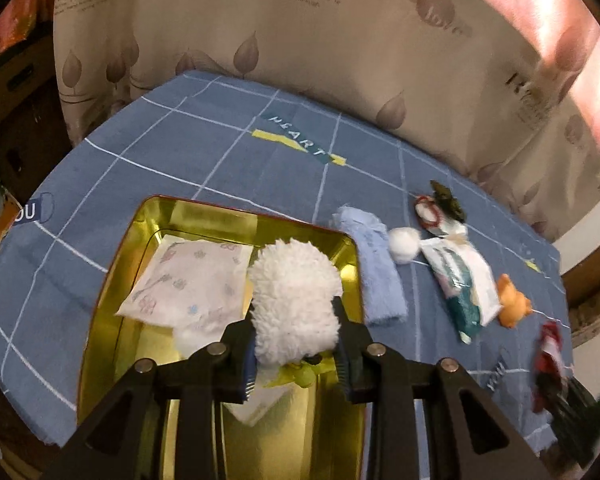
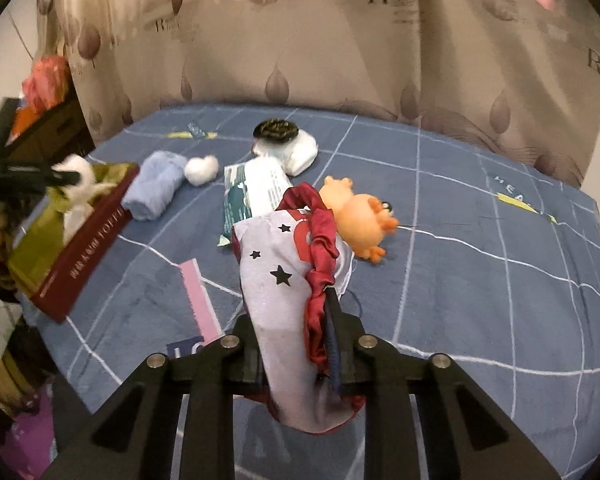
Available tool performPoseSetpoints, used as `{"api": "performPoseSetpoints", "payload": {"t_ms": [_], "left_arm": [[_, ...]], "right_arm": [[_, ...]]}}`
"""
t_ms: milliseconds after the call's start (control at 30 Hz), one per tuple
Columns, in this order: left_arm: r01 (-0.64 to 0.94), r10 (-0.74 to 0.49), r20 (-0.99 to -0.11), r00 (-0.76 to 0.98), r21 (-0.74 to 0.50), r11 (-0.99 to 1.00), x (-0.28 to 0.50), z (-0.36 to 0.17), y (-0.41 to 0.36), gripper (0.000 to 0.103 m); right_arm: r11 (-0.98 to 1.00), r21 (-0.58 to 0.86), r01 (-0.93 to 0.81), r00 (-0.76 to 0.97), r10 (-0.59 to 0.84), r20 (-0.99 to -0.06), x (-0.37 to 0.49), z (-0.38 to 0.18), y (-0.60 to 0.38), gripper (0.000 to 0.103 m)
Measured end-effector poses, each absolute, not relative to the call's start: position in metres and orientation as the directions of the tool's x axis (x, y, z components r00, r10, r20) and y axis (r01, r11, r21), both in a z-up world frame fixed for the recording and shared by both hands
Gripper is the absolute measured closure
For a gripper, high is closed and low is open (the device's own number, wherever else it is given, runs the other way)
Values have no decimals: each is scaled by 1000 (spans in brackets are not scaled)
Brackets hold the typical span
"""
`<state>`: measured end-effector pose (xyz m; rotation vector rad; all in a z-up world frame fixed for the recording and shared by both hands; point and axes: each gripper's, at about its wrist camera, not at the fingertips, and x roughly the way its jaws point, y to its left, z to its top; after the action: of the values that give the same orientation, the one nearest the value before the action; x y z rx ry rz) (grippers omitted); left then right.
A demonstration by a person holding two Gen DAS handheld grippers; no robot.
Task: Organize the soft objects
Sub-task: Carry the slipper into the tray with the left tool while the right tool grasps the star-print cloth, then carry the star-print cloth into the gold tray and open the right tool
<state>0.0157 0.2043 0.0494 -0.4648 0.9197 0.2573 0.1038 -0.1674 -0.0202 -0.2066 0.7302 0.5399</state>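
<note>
The left gripper (image 1: 296, 344) is pointing forward and down over the gold tin (image 1: 100, 320), its jaws clamping a fluffy white plush (image 1: 296, 300) that is hanging above the tin's right half. Under the plush a bit of yellow-green stuff (image 1: 300, 376) is showing. Deeper in the tin, a printed white packet (image 1: 192, 284) is lying flat on the gold floor.

Just right of the tin, on the blue checked worktop (image 1: 180, 152), a rolled light-blue towel (image 1: 376, 268) is lying alongside the rim. A white cotton ball (image 1: 404, 244) is touching the towel's far right side. Farther right of the tin are lying a white-and-green packet (image 1: 464, 284), then an orange rubber toy (image 1: 512, 300).

The right gripper (image 2: 296, 344) is reaching forward, low over the worktop right of the tin, its jaws pinching a white star-printed cloth with red trim (image 2: 276, 272), which is draping up and over the fingers. Beyond the cloth, a dark round item (image 2: 276, 130) is sitting on a white bundle (image 2: 300, 152).
</note>
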Motion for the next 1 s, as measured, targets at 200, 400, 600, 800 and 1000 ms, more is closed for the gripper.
{"api": "performPoseSetpoints", "payload": {"t_ms": [200, 400, 600, 800, 1000], "left_arm": [[-435, 28, -836, 549, -256, 863, 43, 29, 210, 70], [-435, 41, -847, 530, -230, 871, 58, 19, 210, 67], [-438, 37, -867, 497, -214, 873, 67, 11, 211, 56], [-415, 34, -893, 450, -175, 893, 73, 4, 210, 48], [-370, 82, -862, 500, -127, 920, 70, 19, 201, 46]], "right_arm": [[846, 33, -531, 627, 419, -657, 94, -8, -179, 82], [841, 30, -540, 639, 433, -635, 86, 2, -178, 82], [833, 36, -552, 632, 447, -633, 83, 3, -172, 82], [831, 47, -555, 626, 454, -634, 81, 2, -171, 82], [819, 48, -572, 619, 469, -629, 74, 6, -165, 82]]}}
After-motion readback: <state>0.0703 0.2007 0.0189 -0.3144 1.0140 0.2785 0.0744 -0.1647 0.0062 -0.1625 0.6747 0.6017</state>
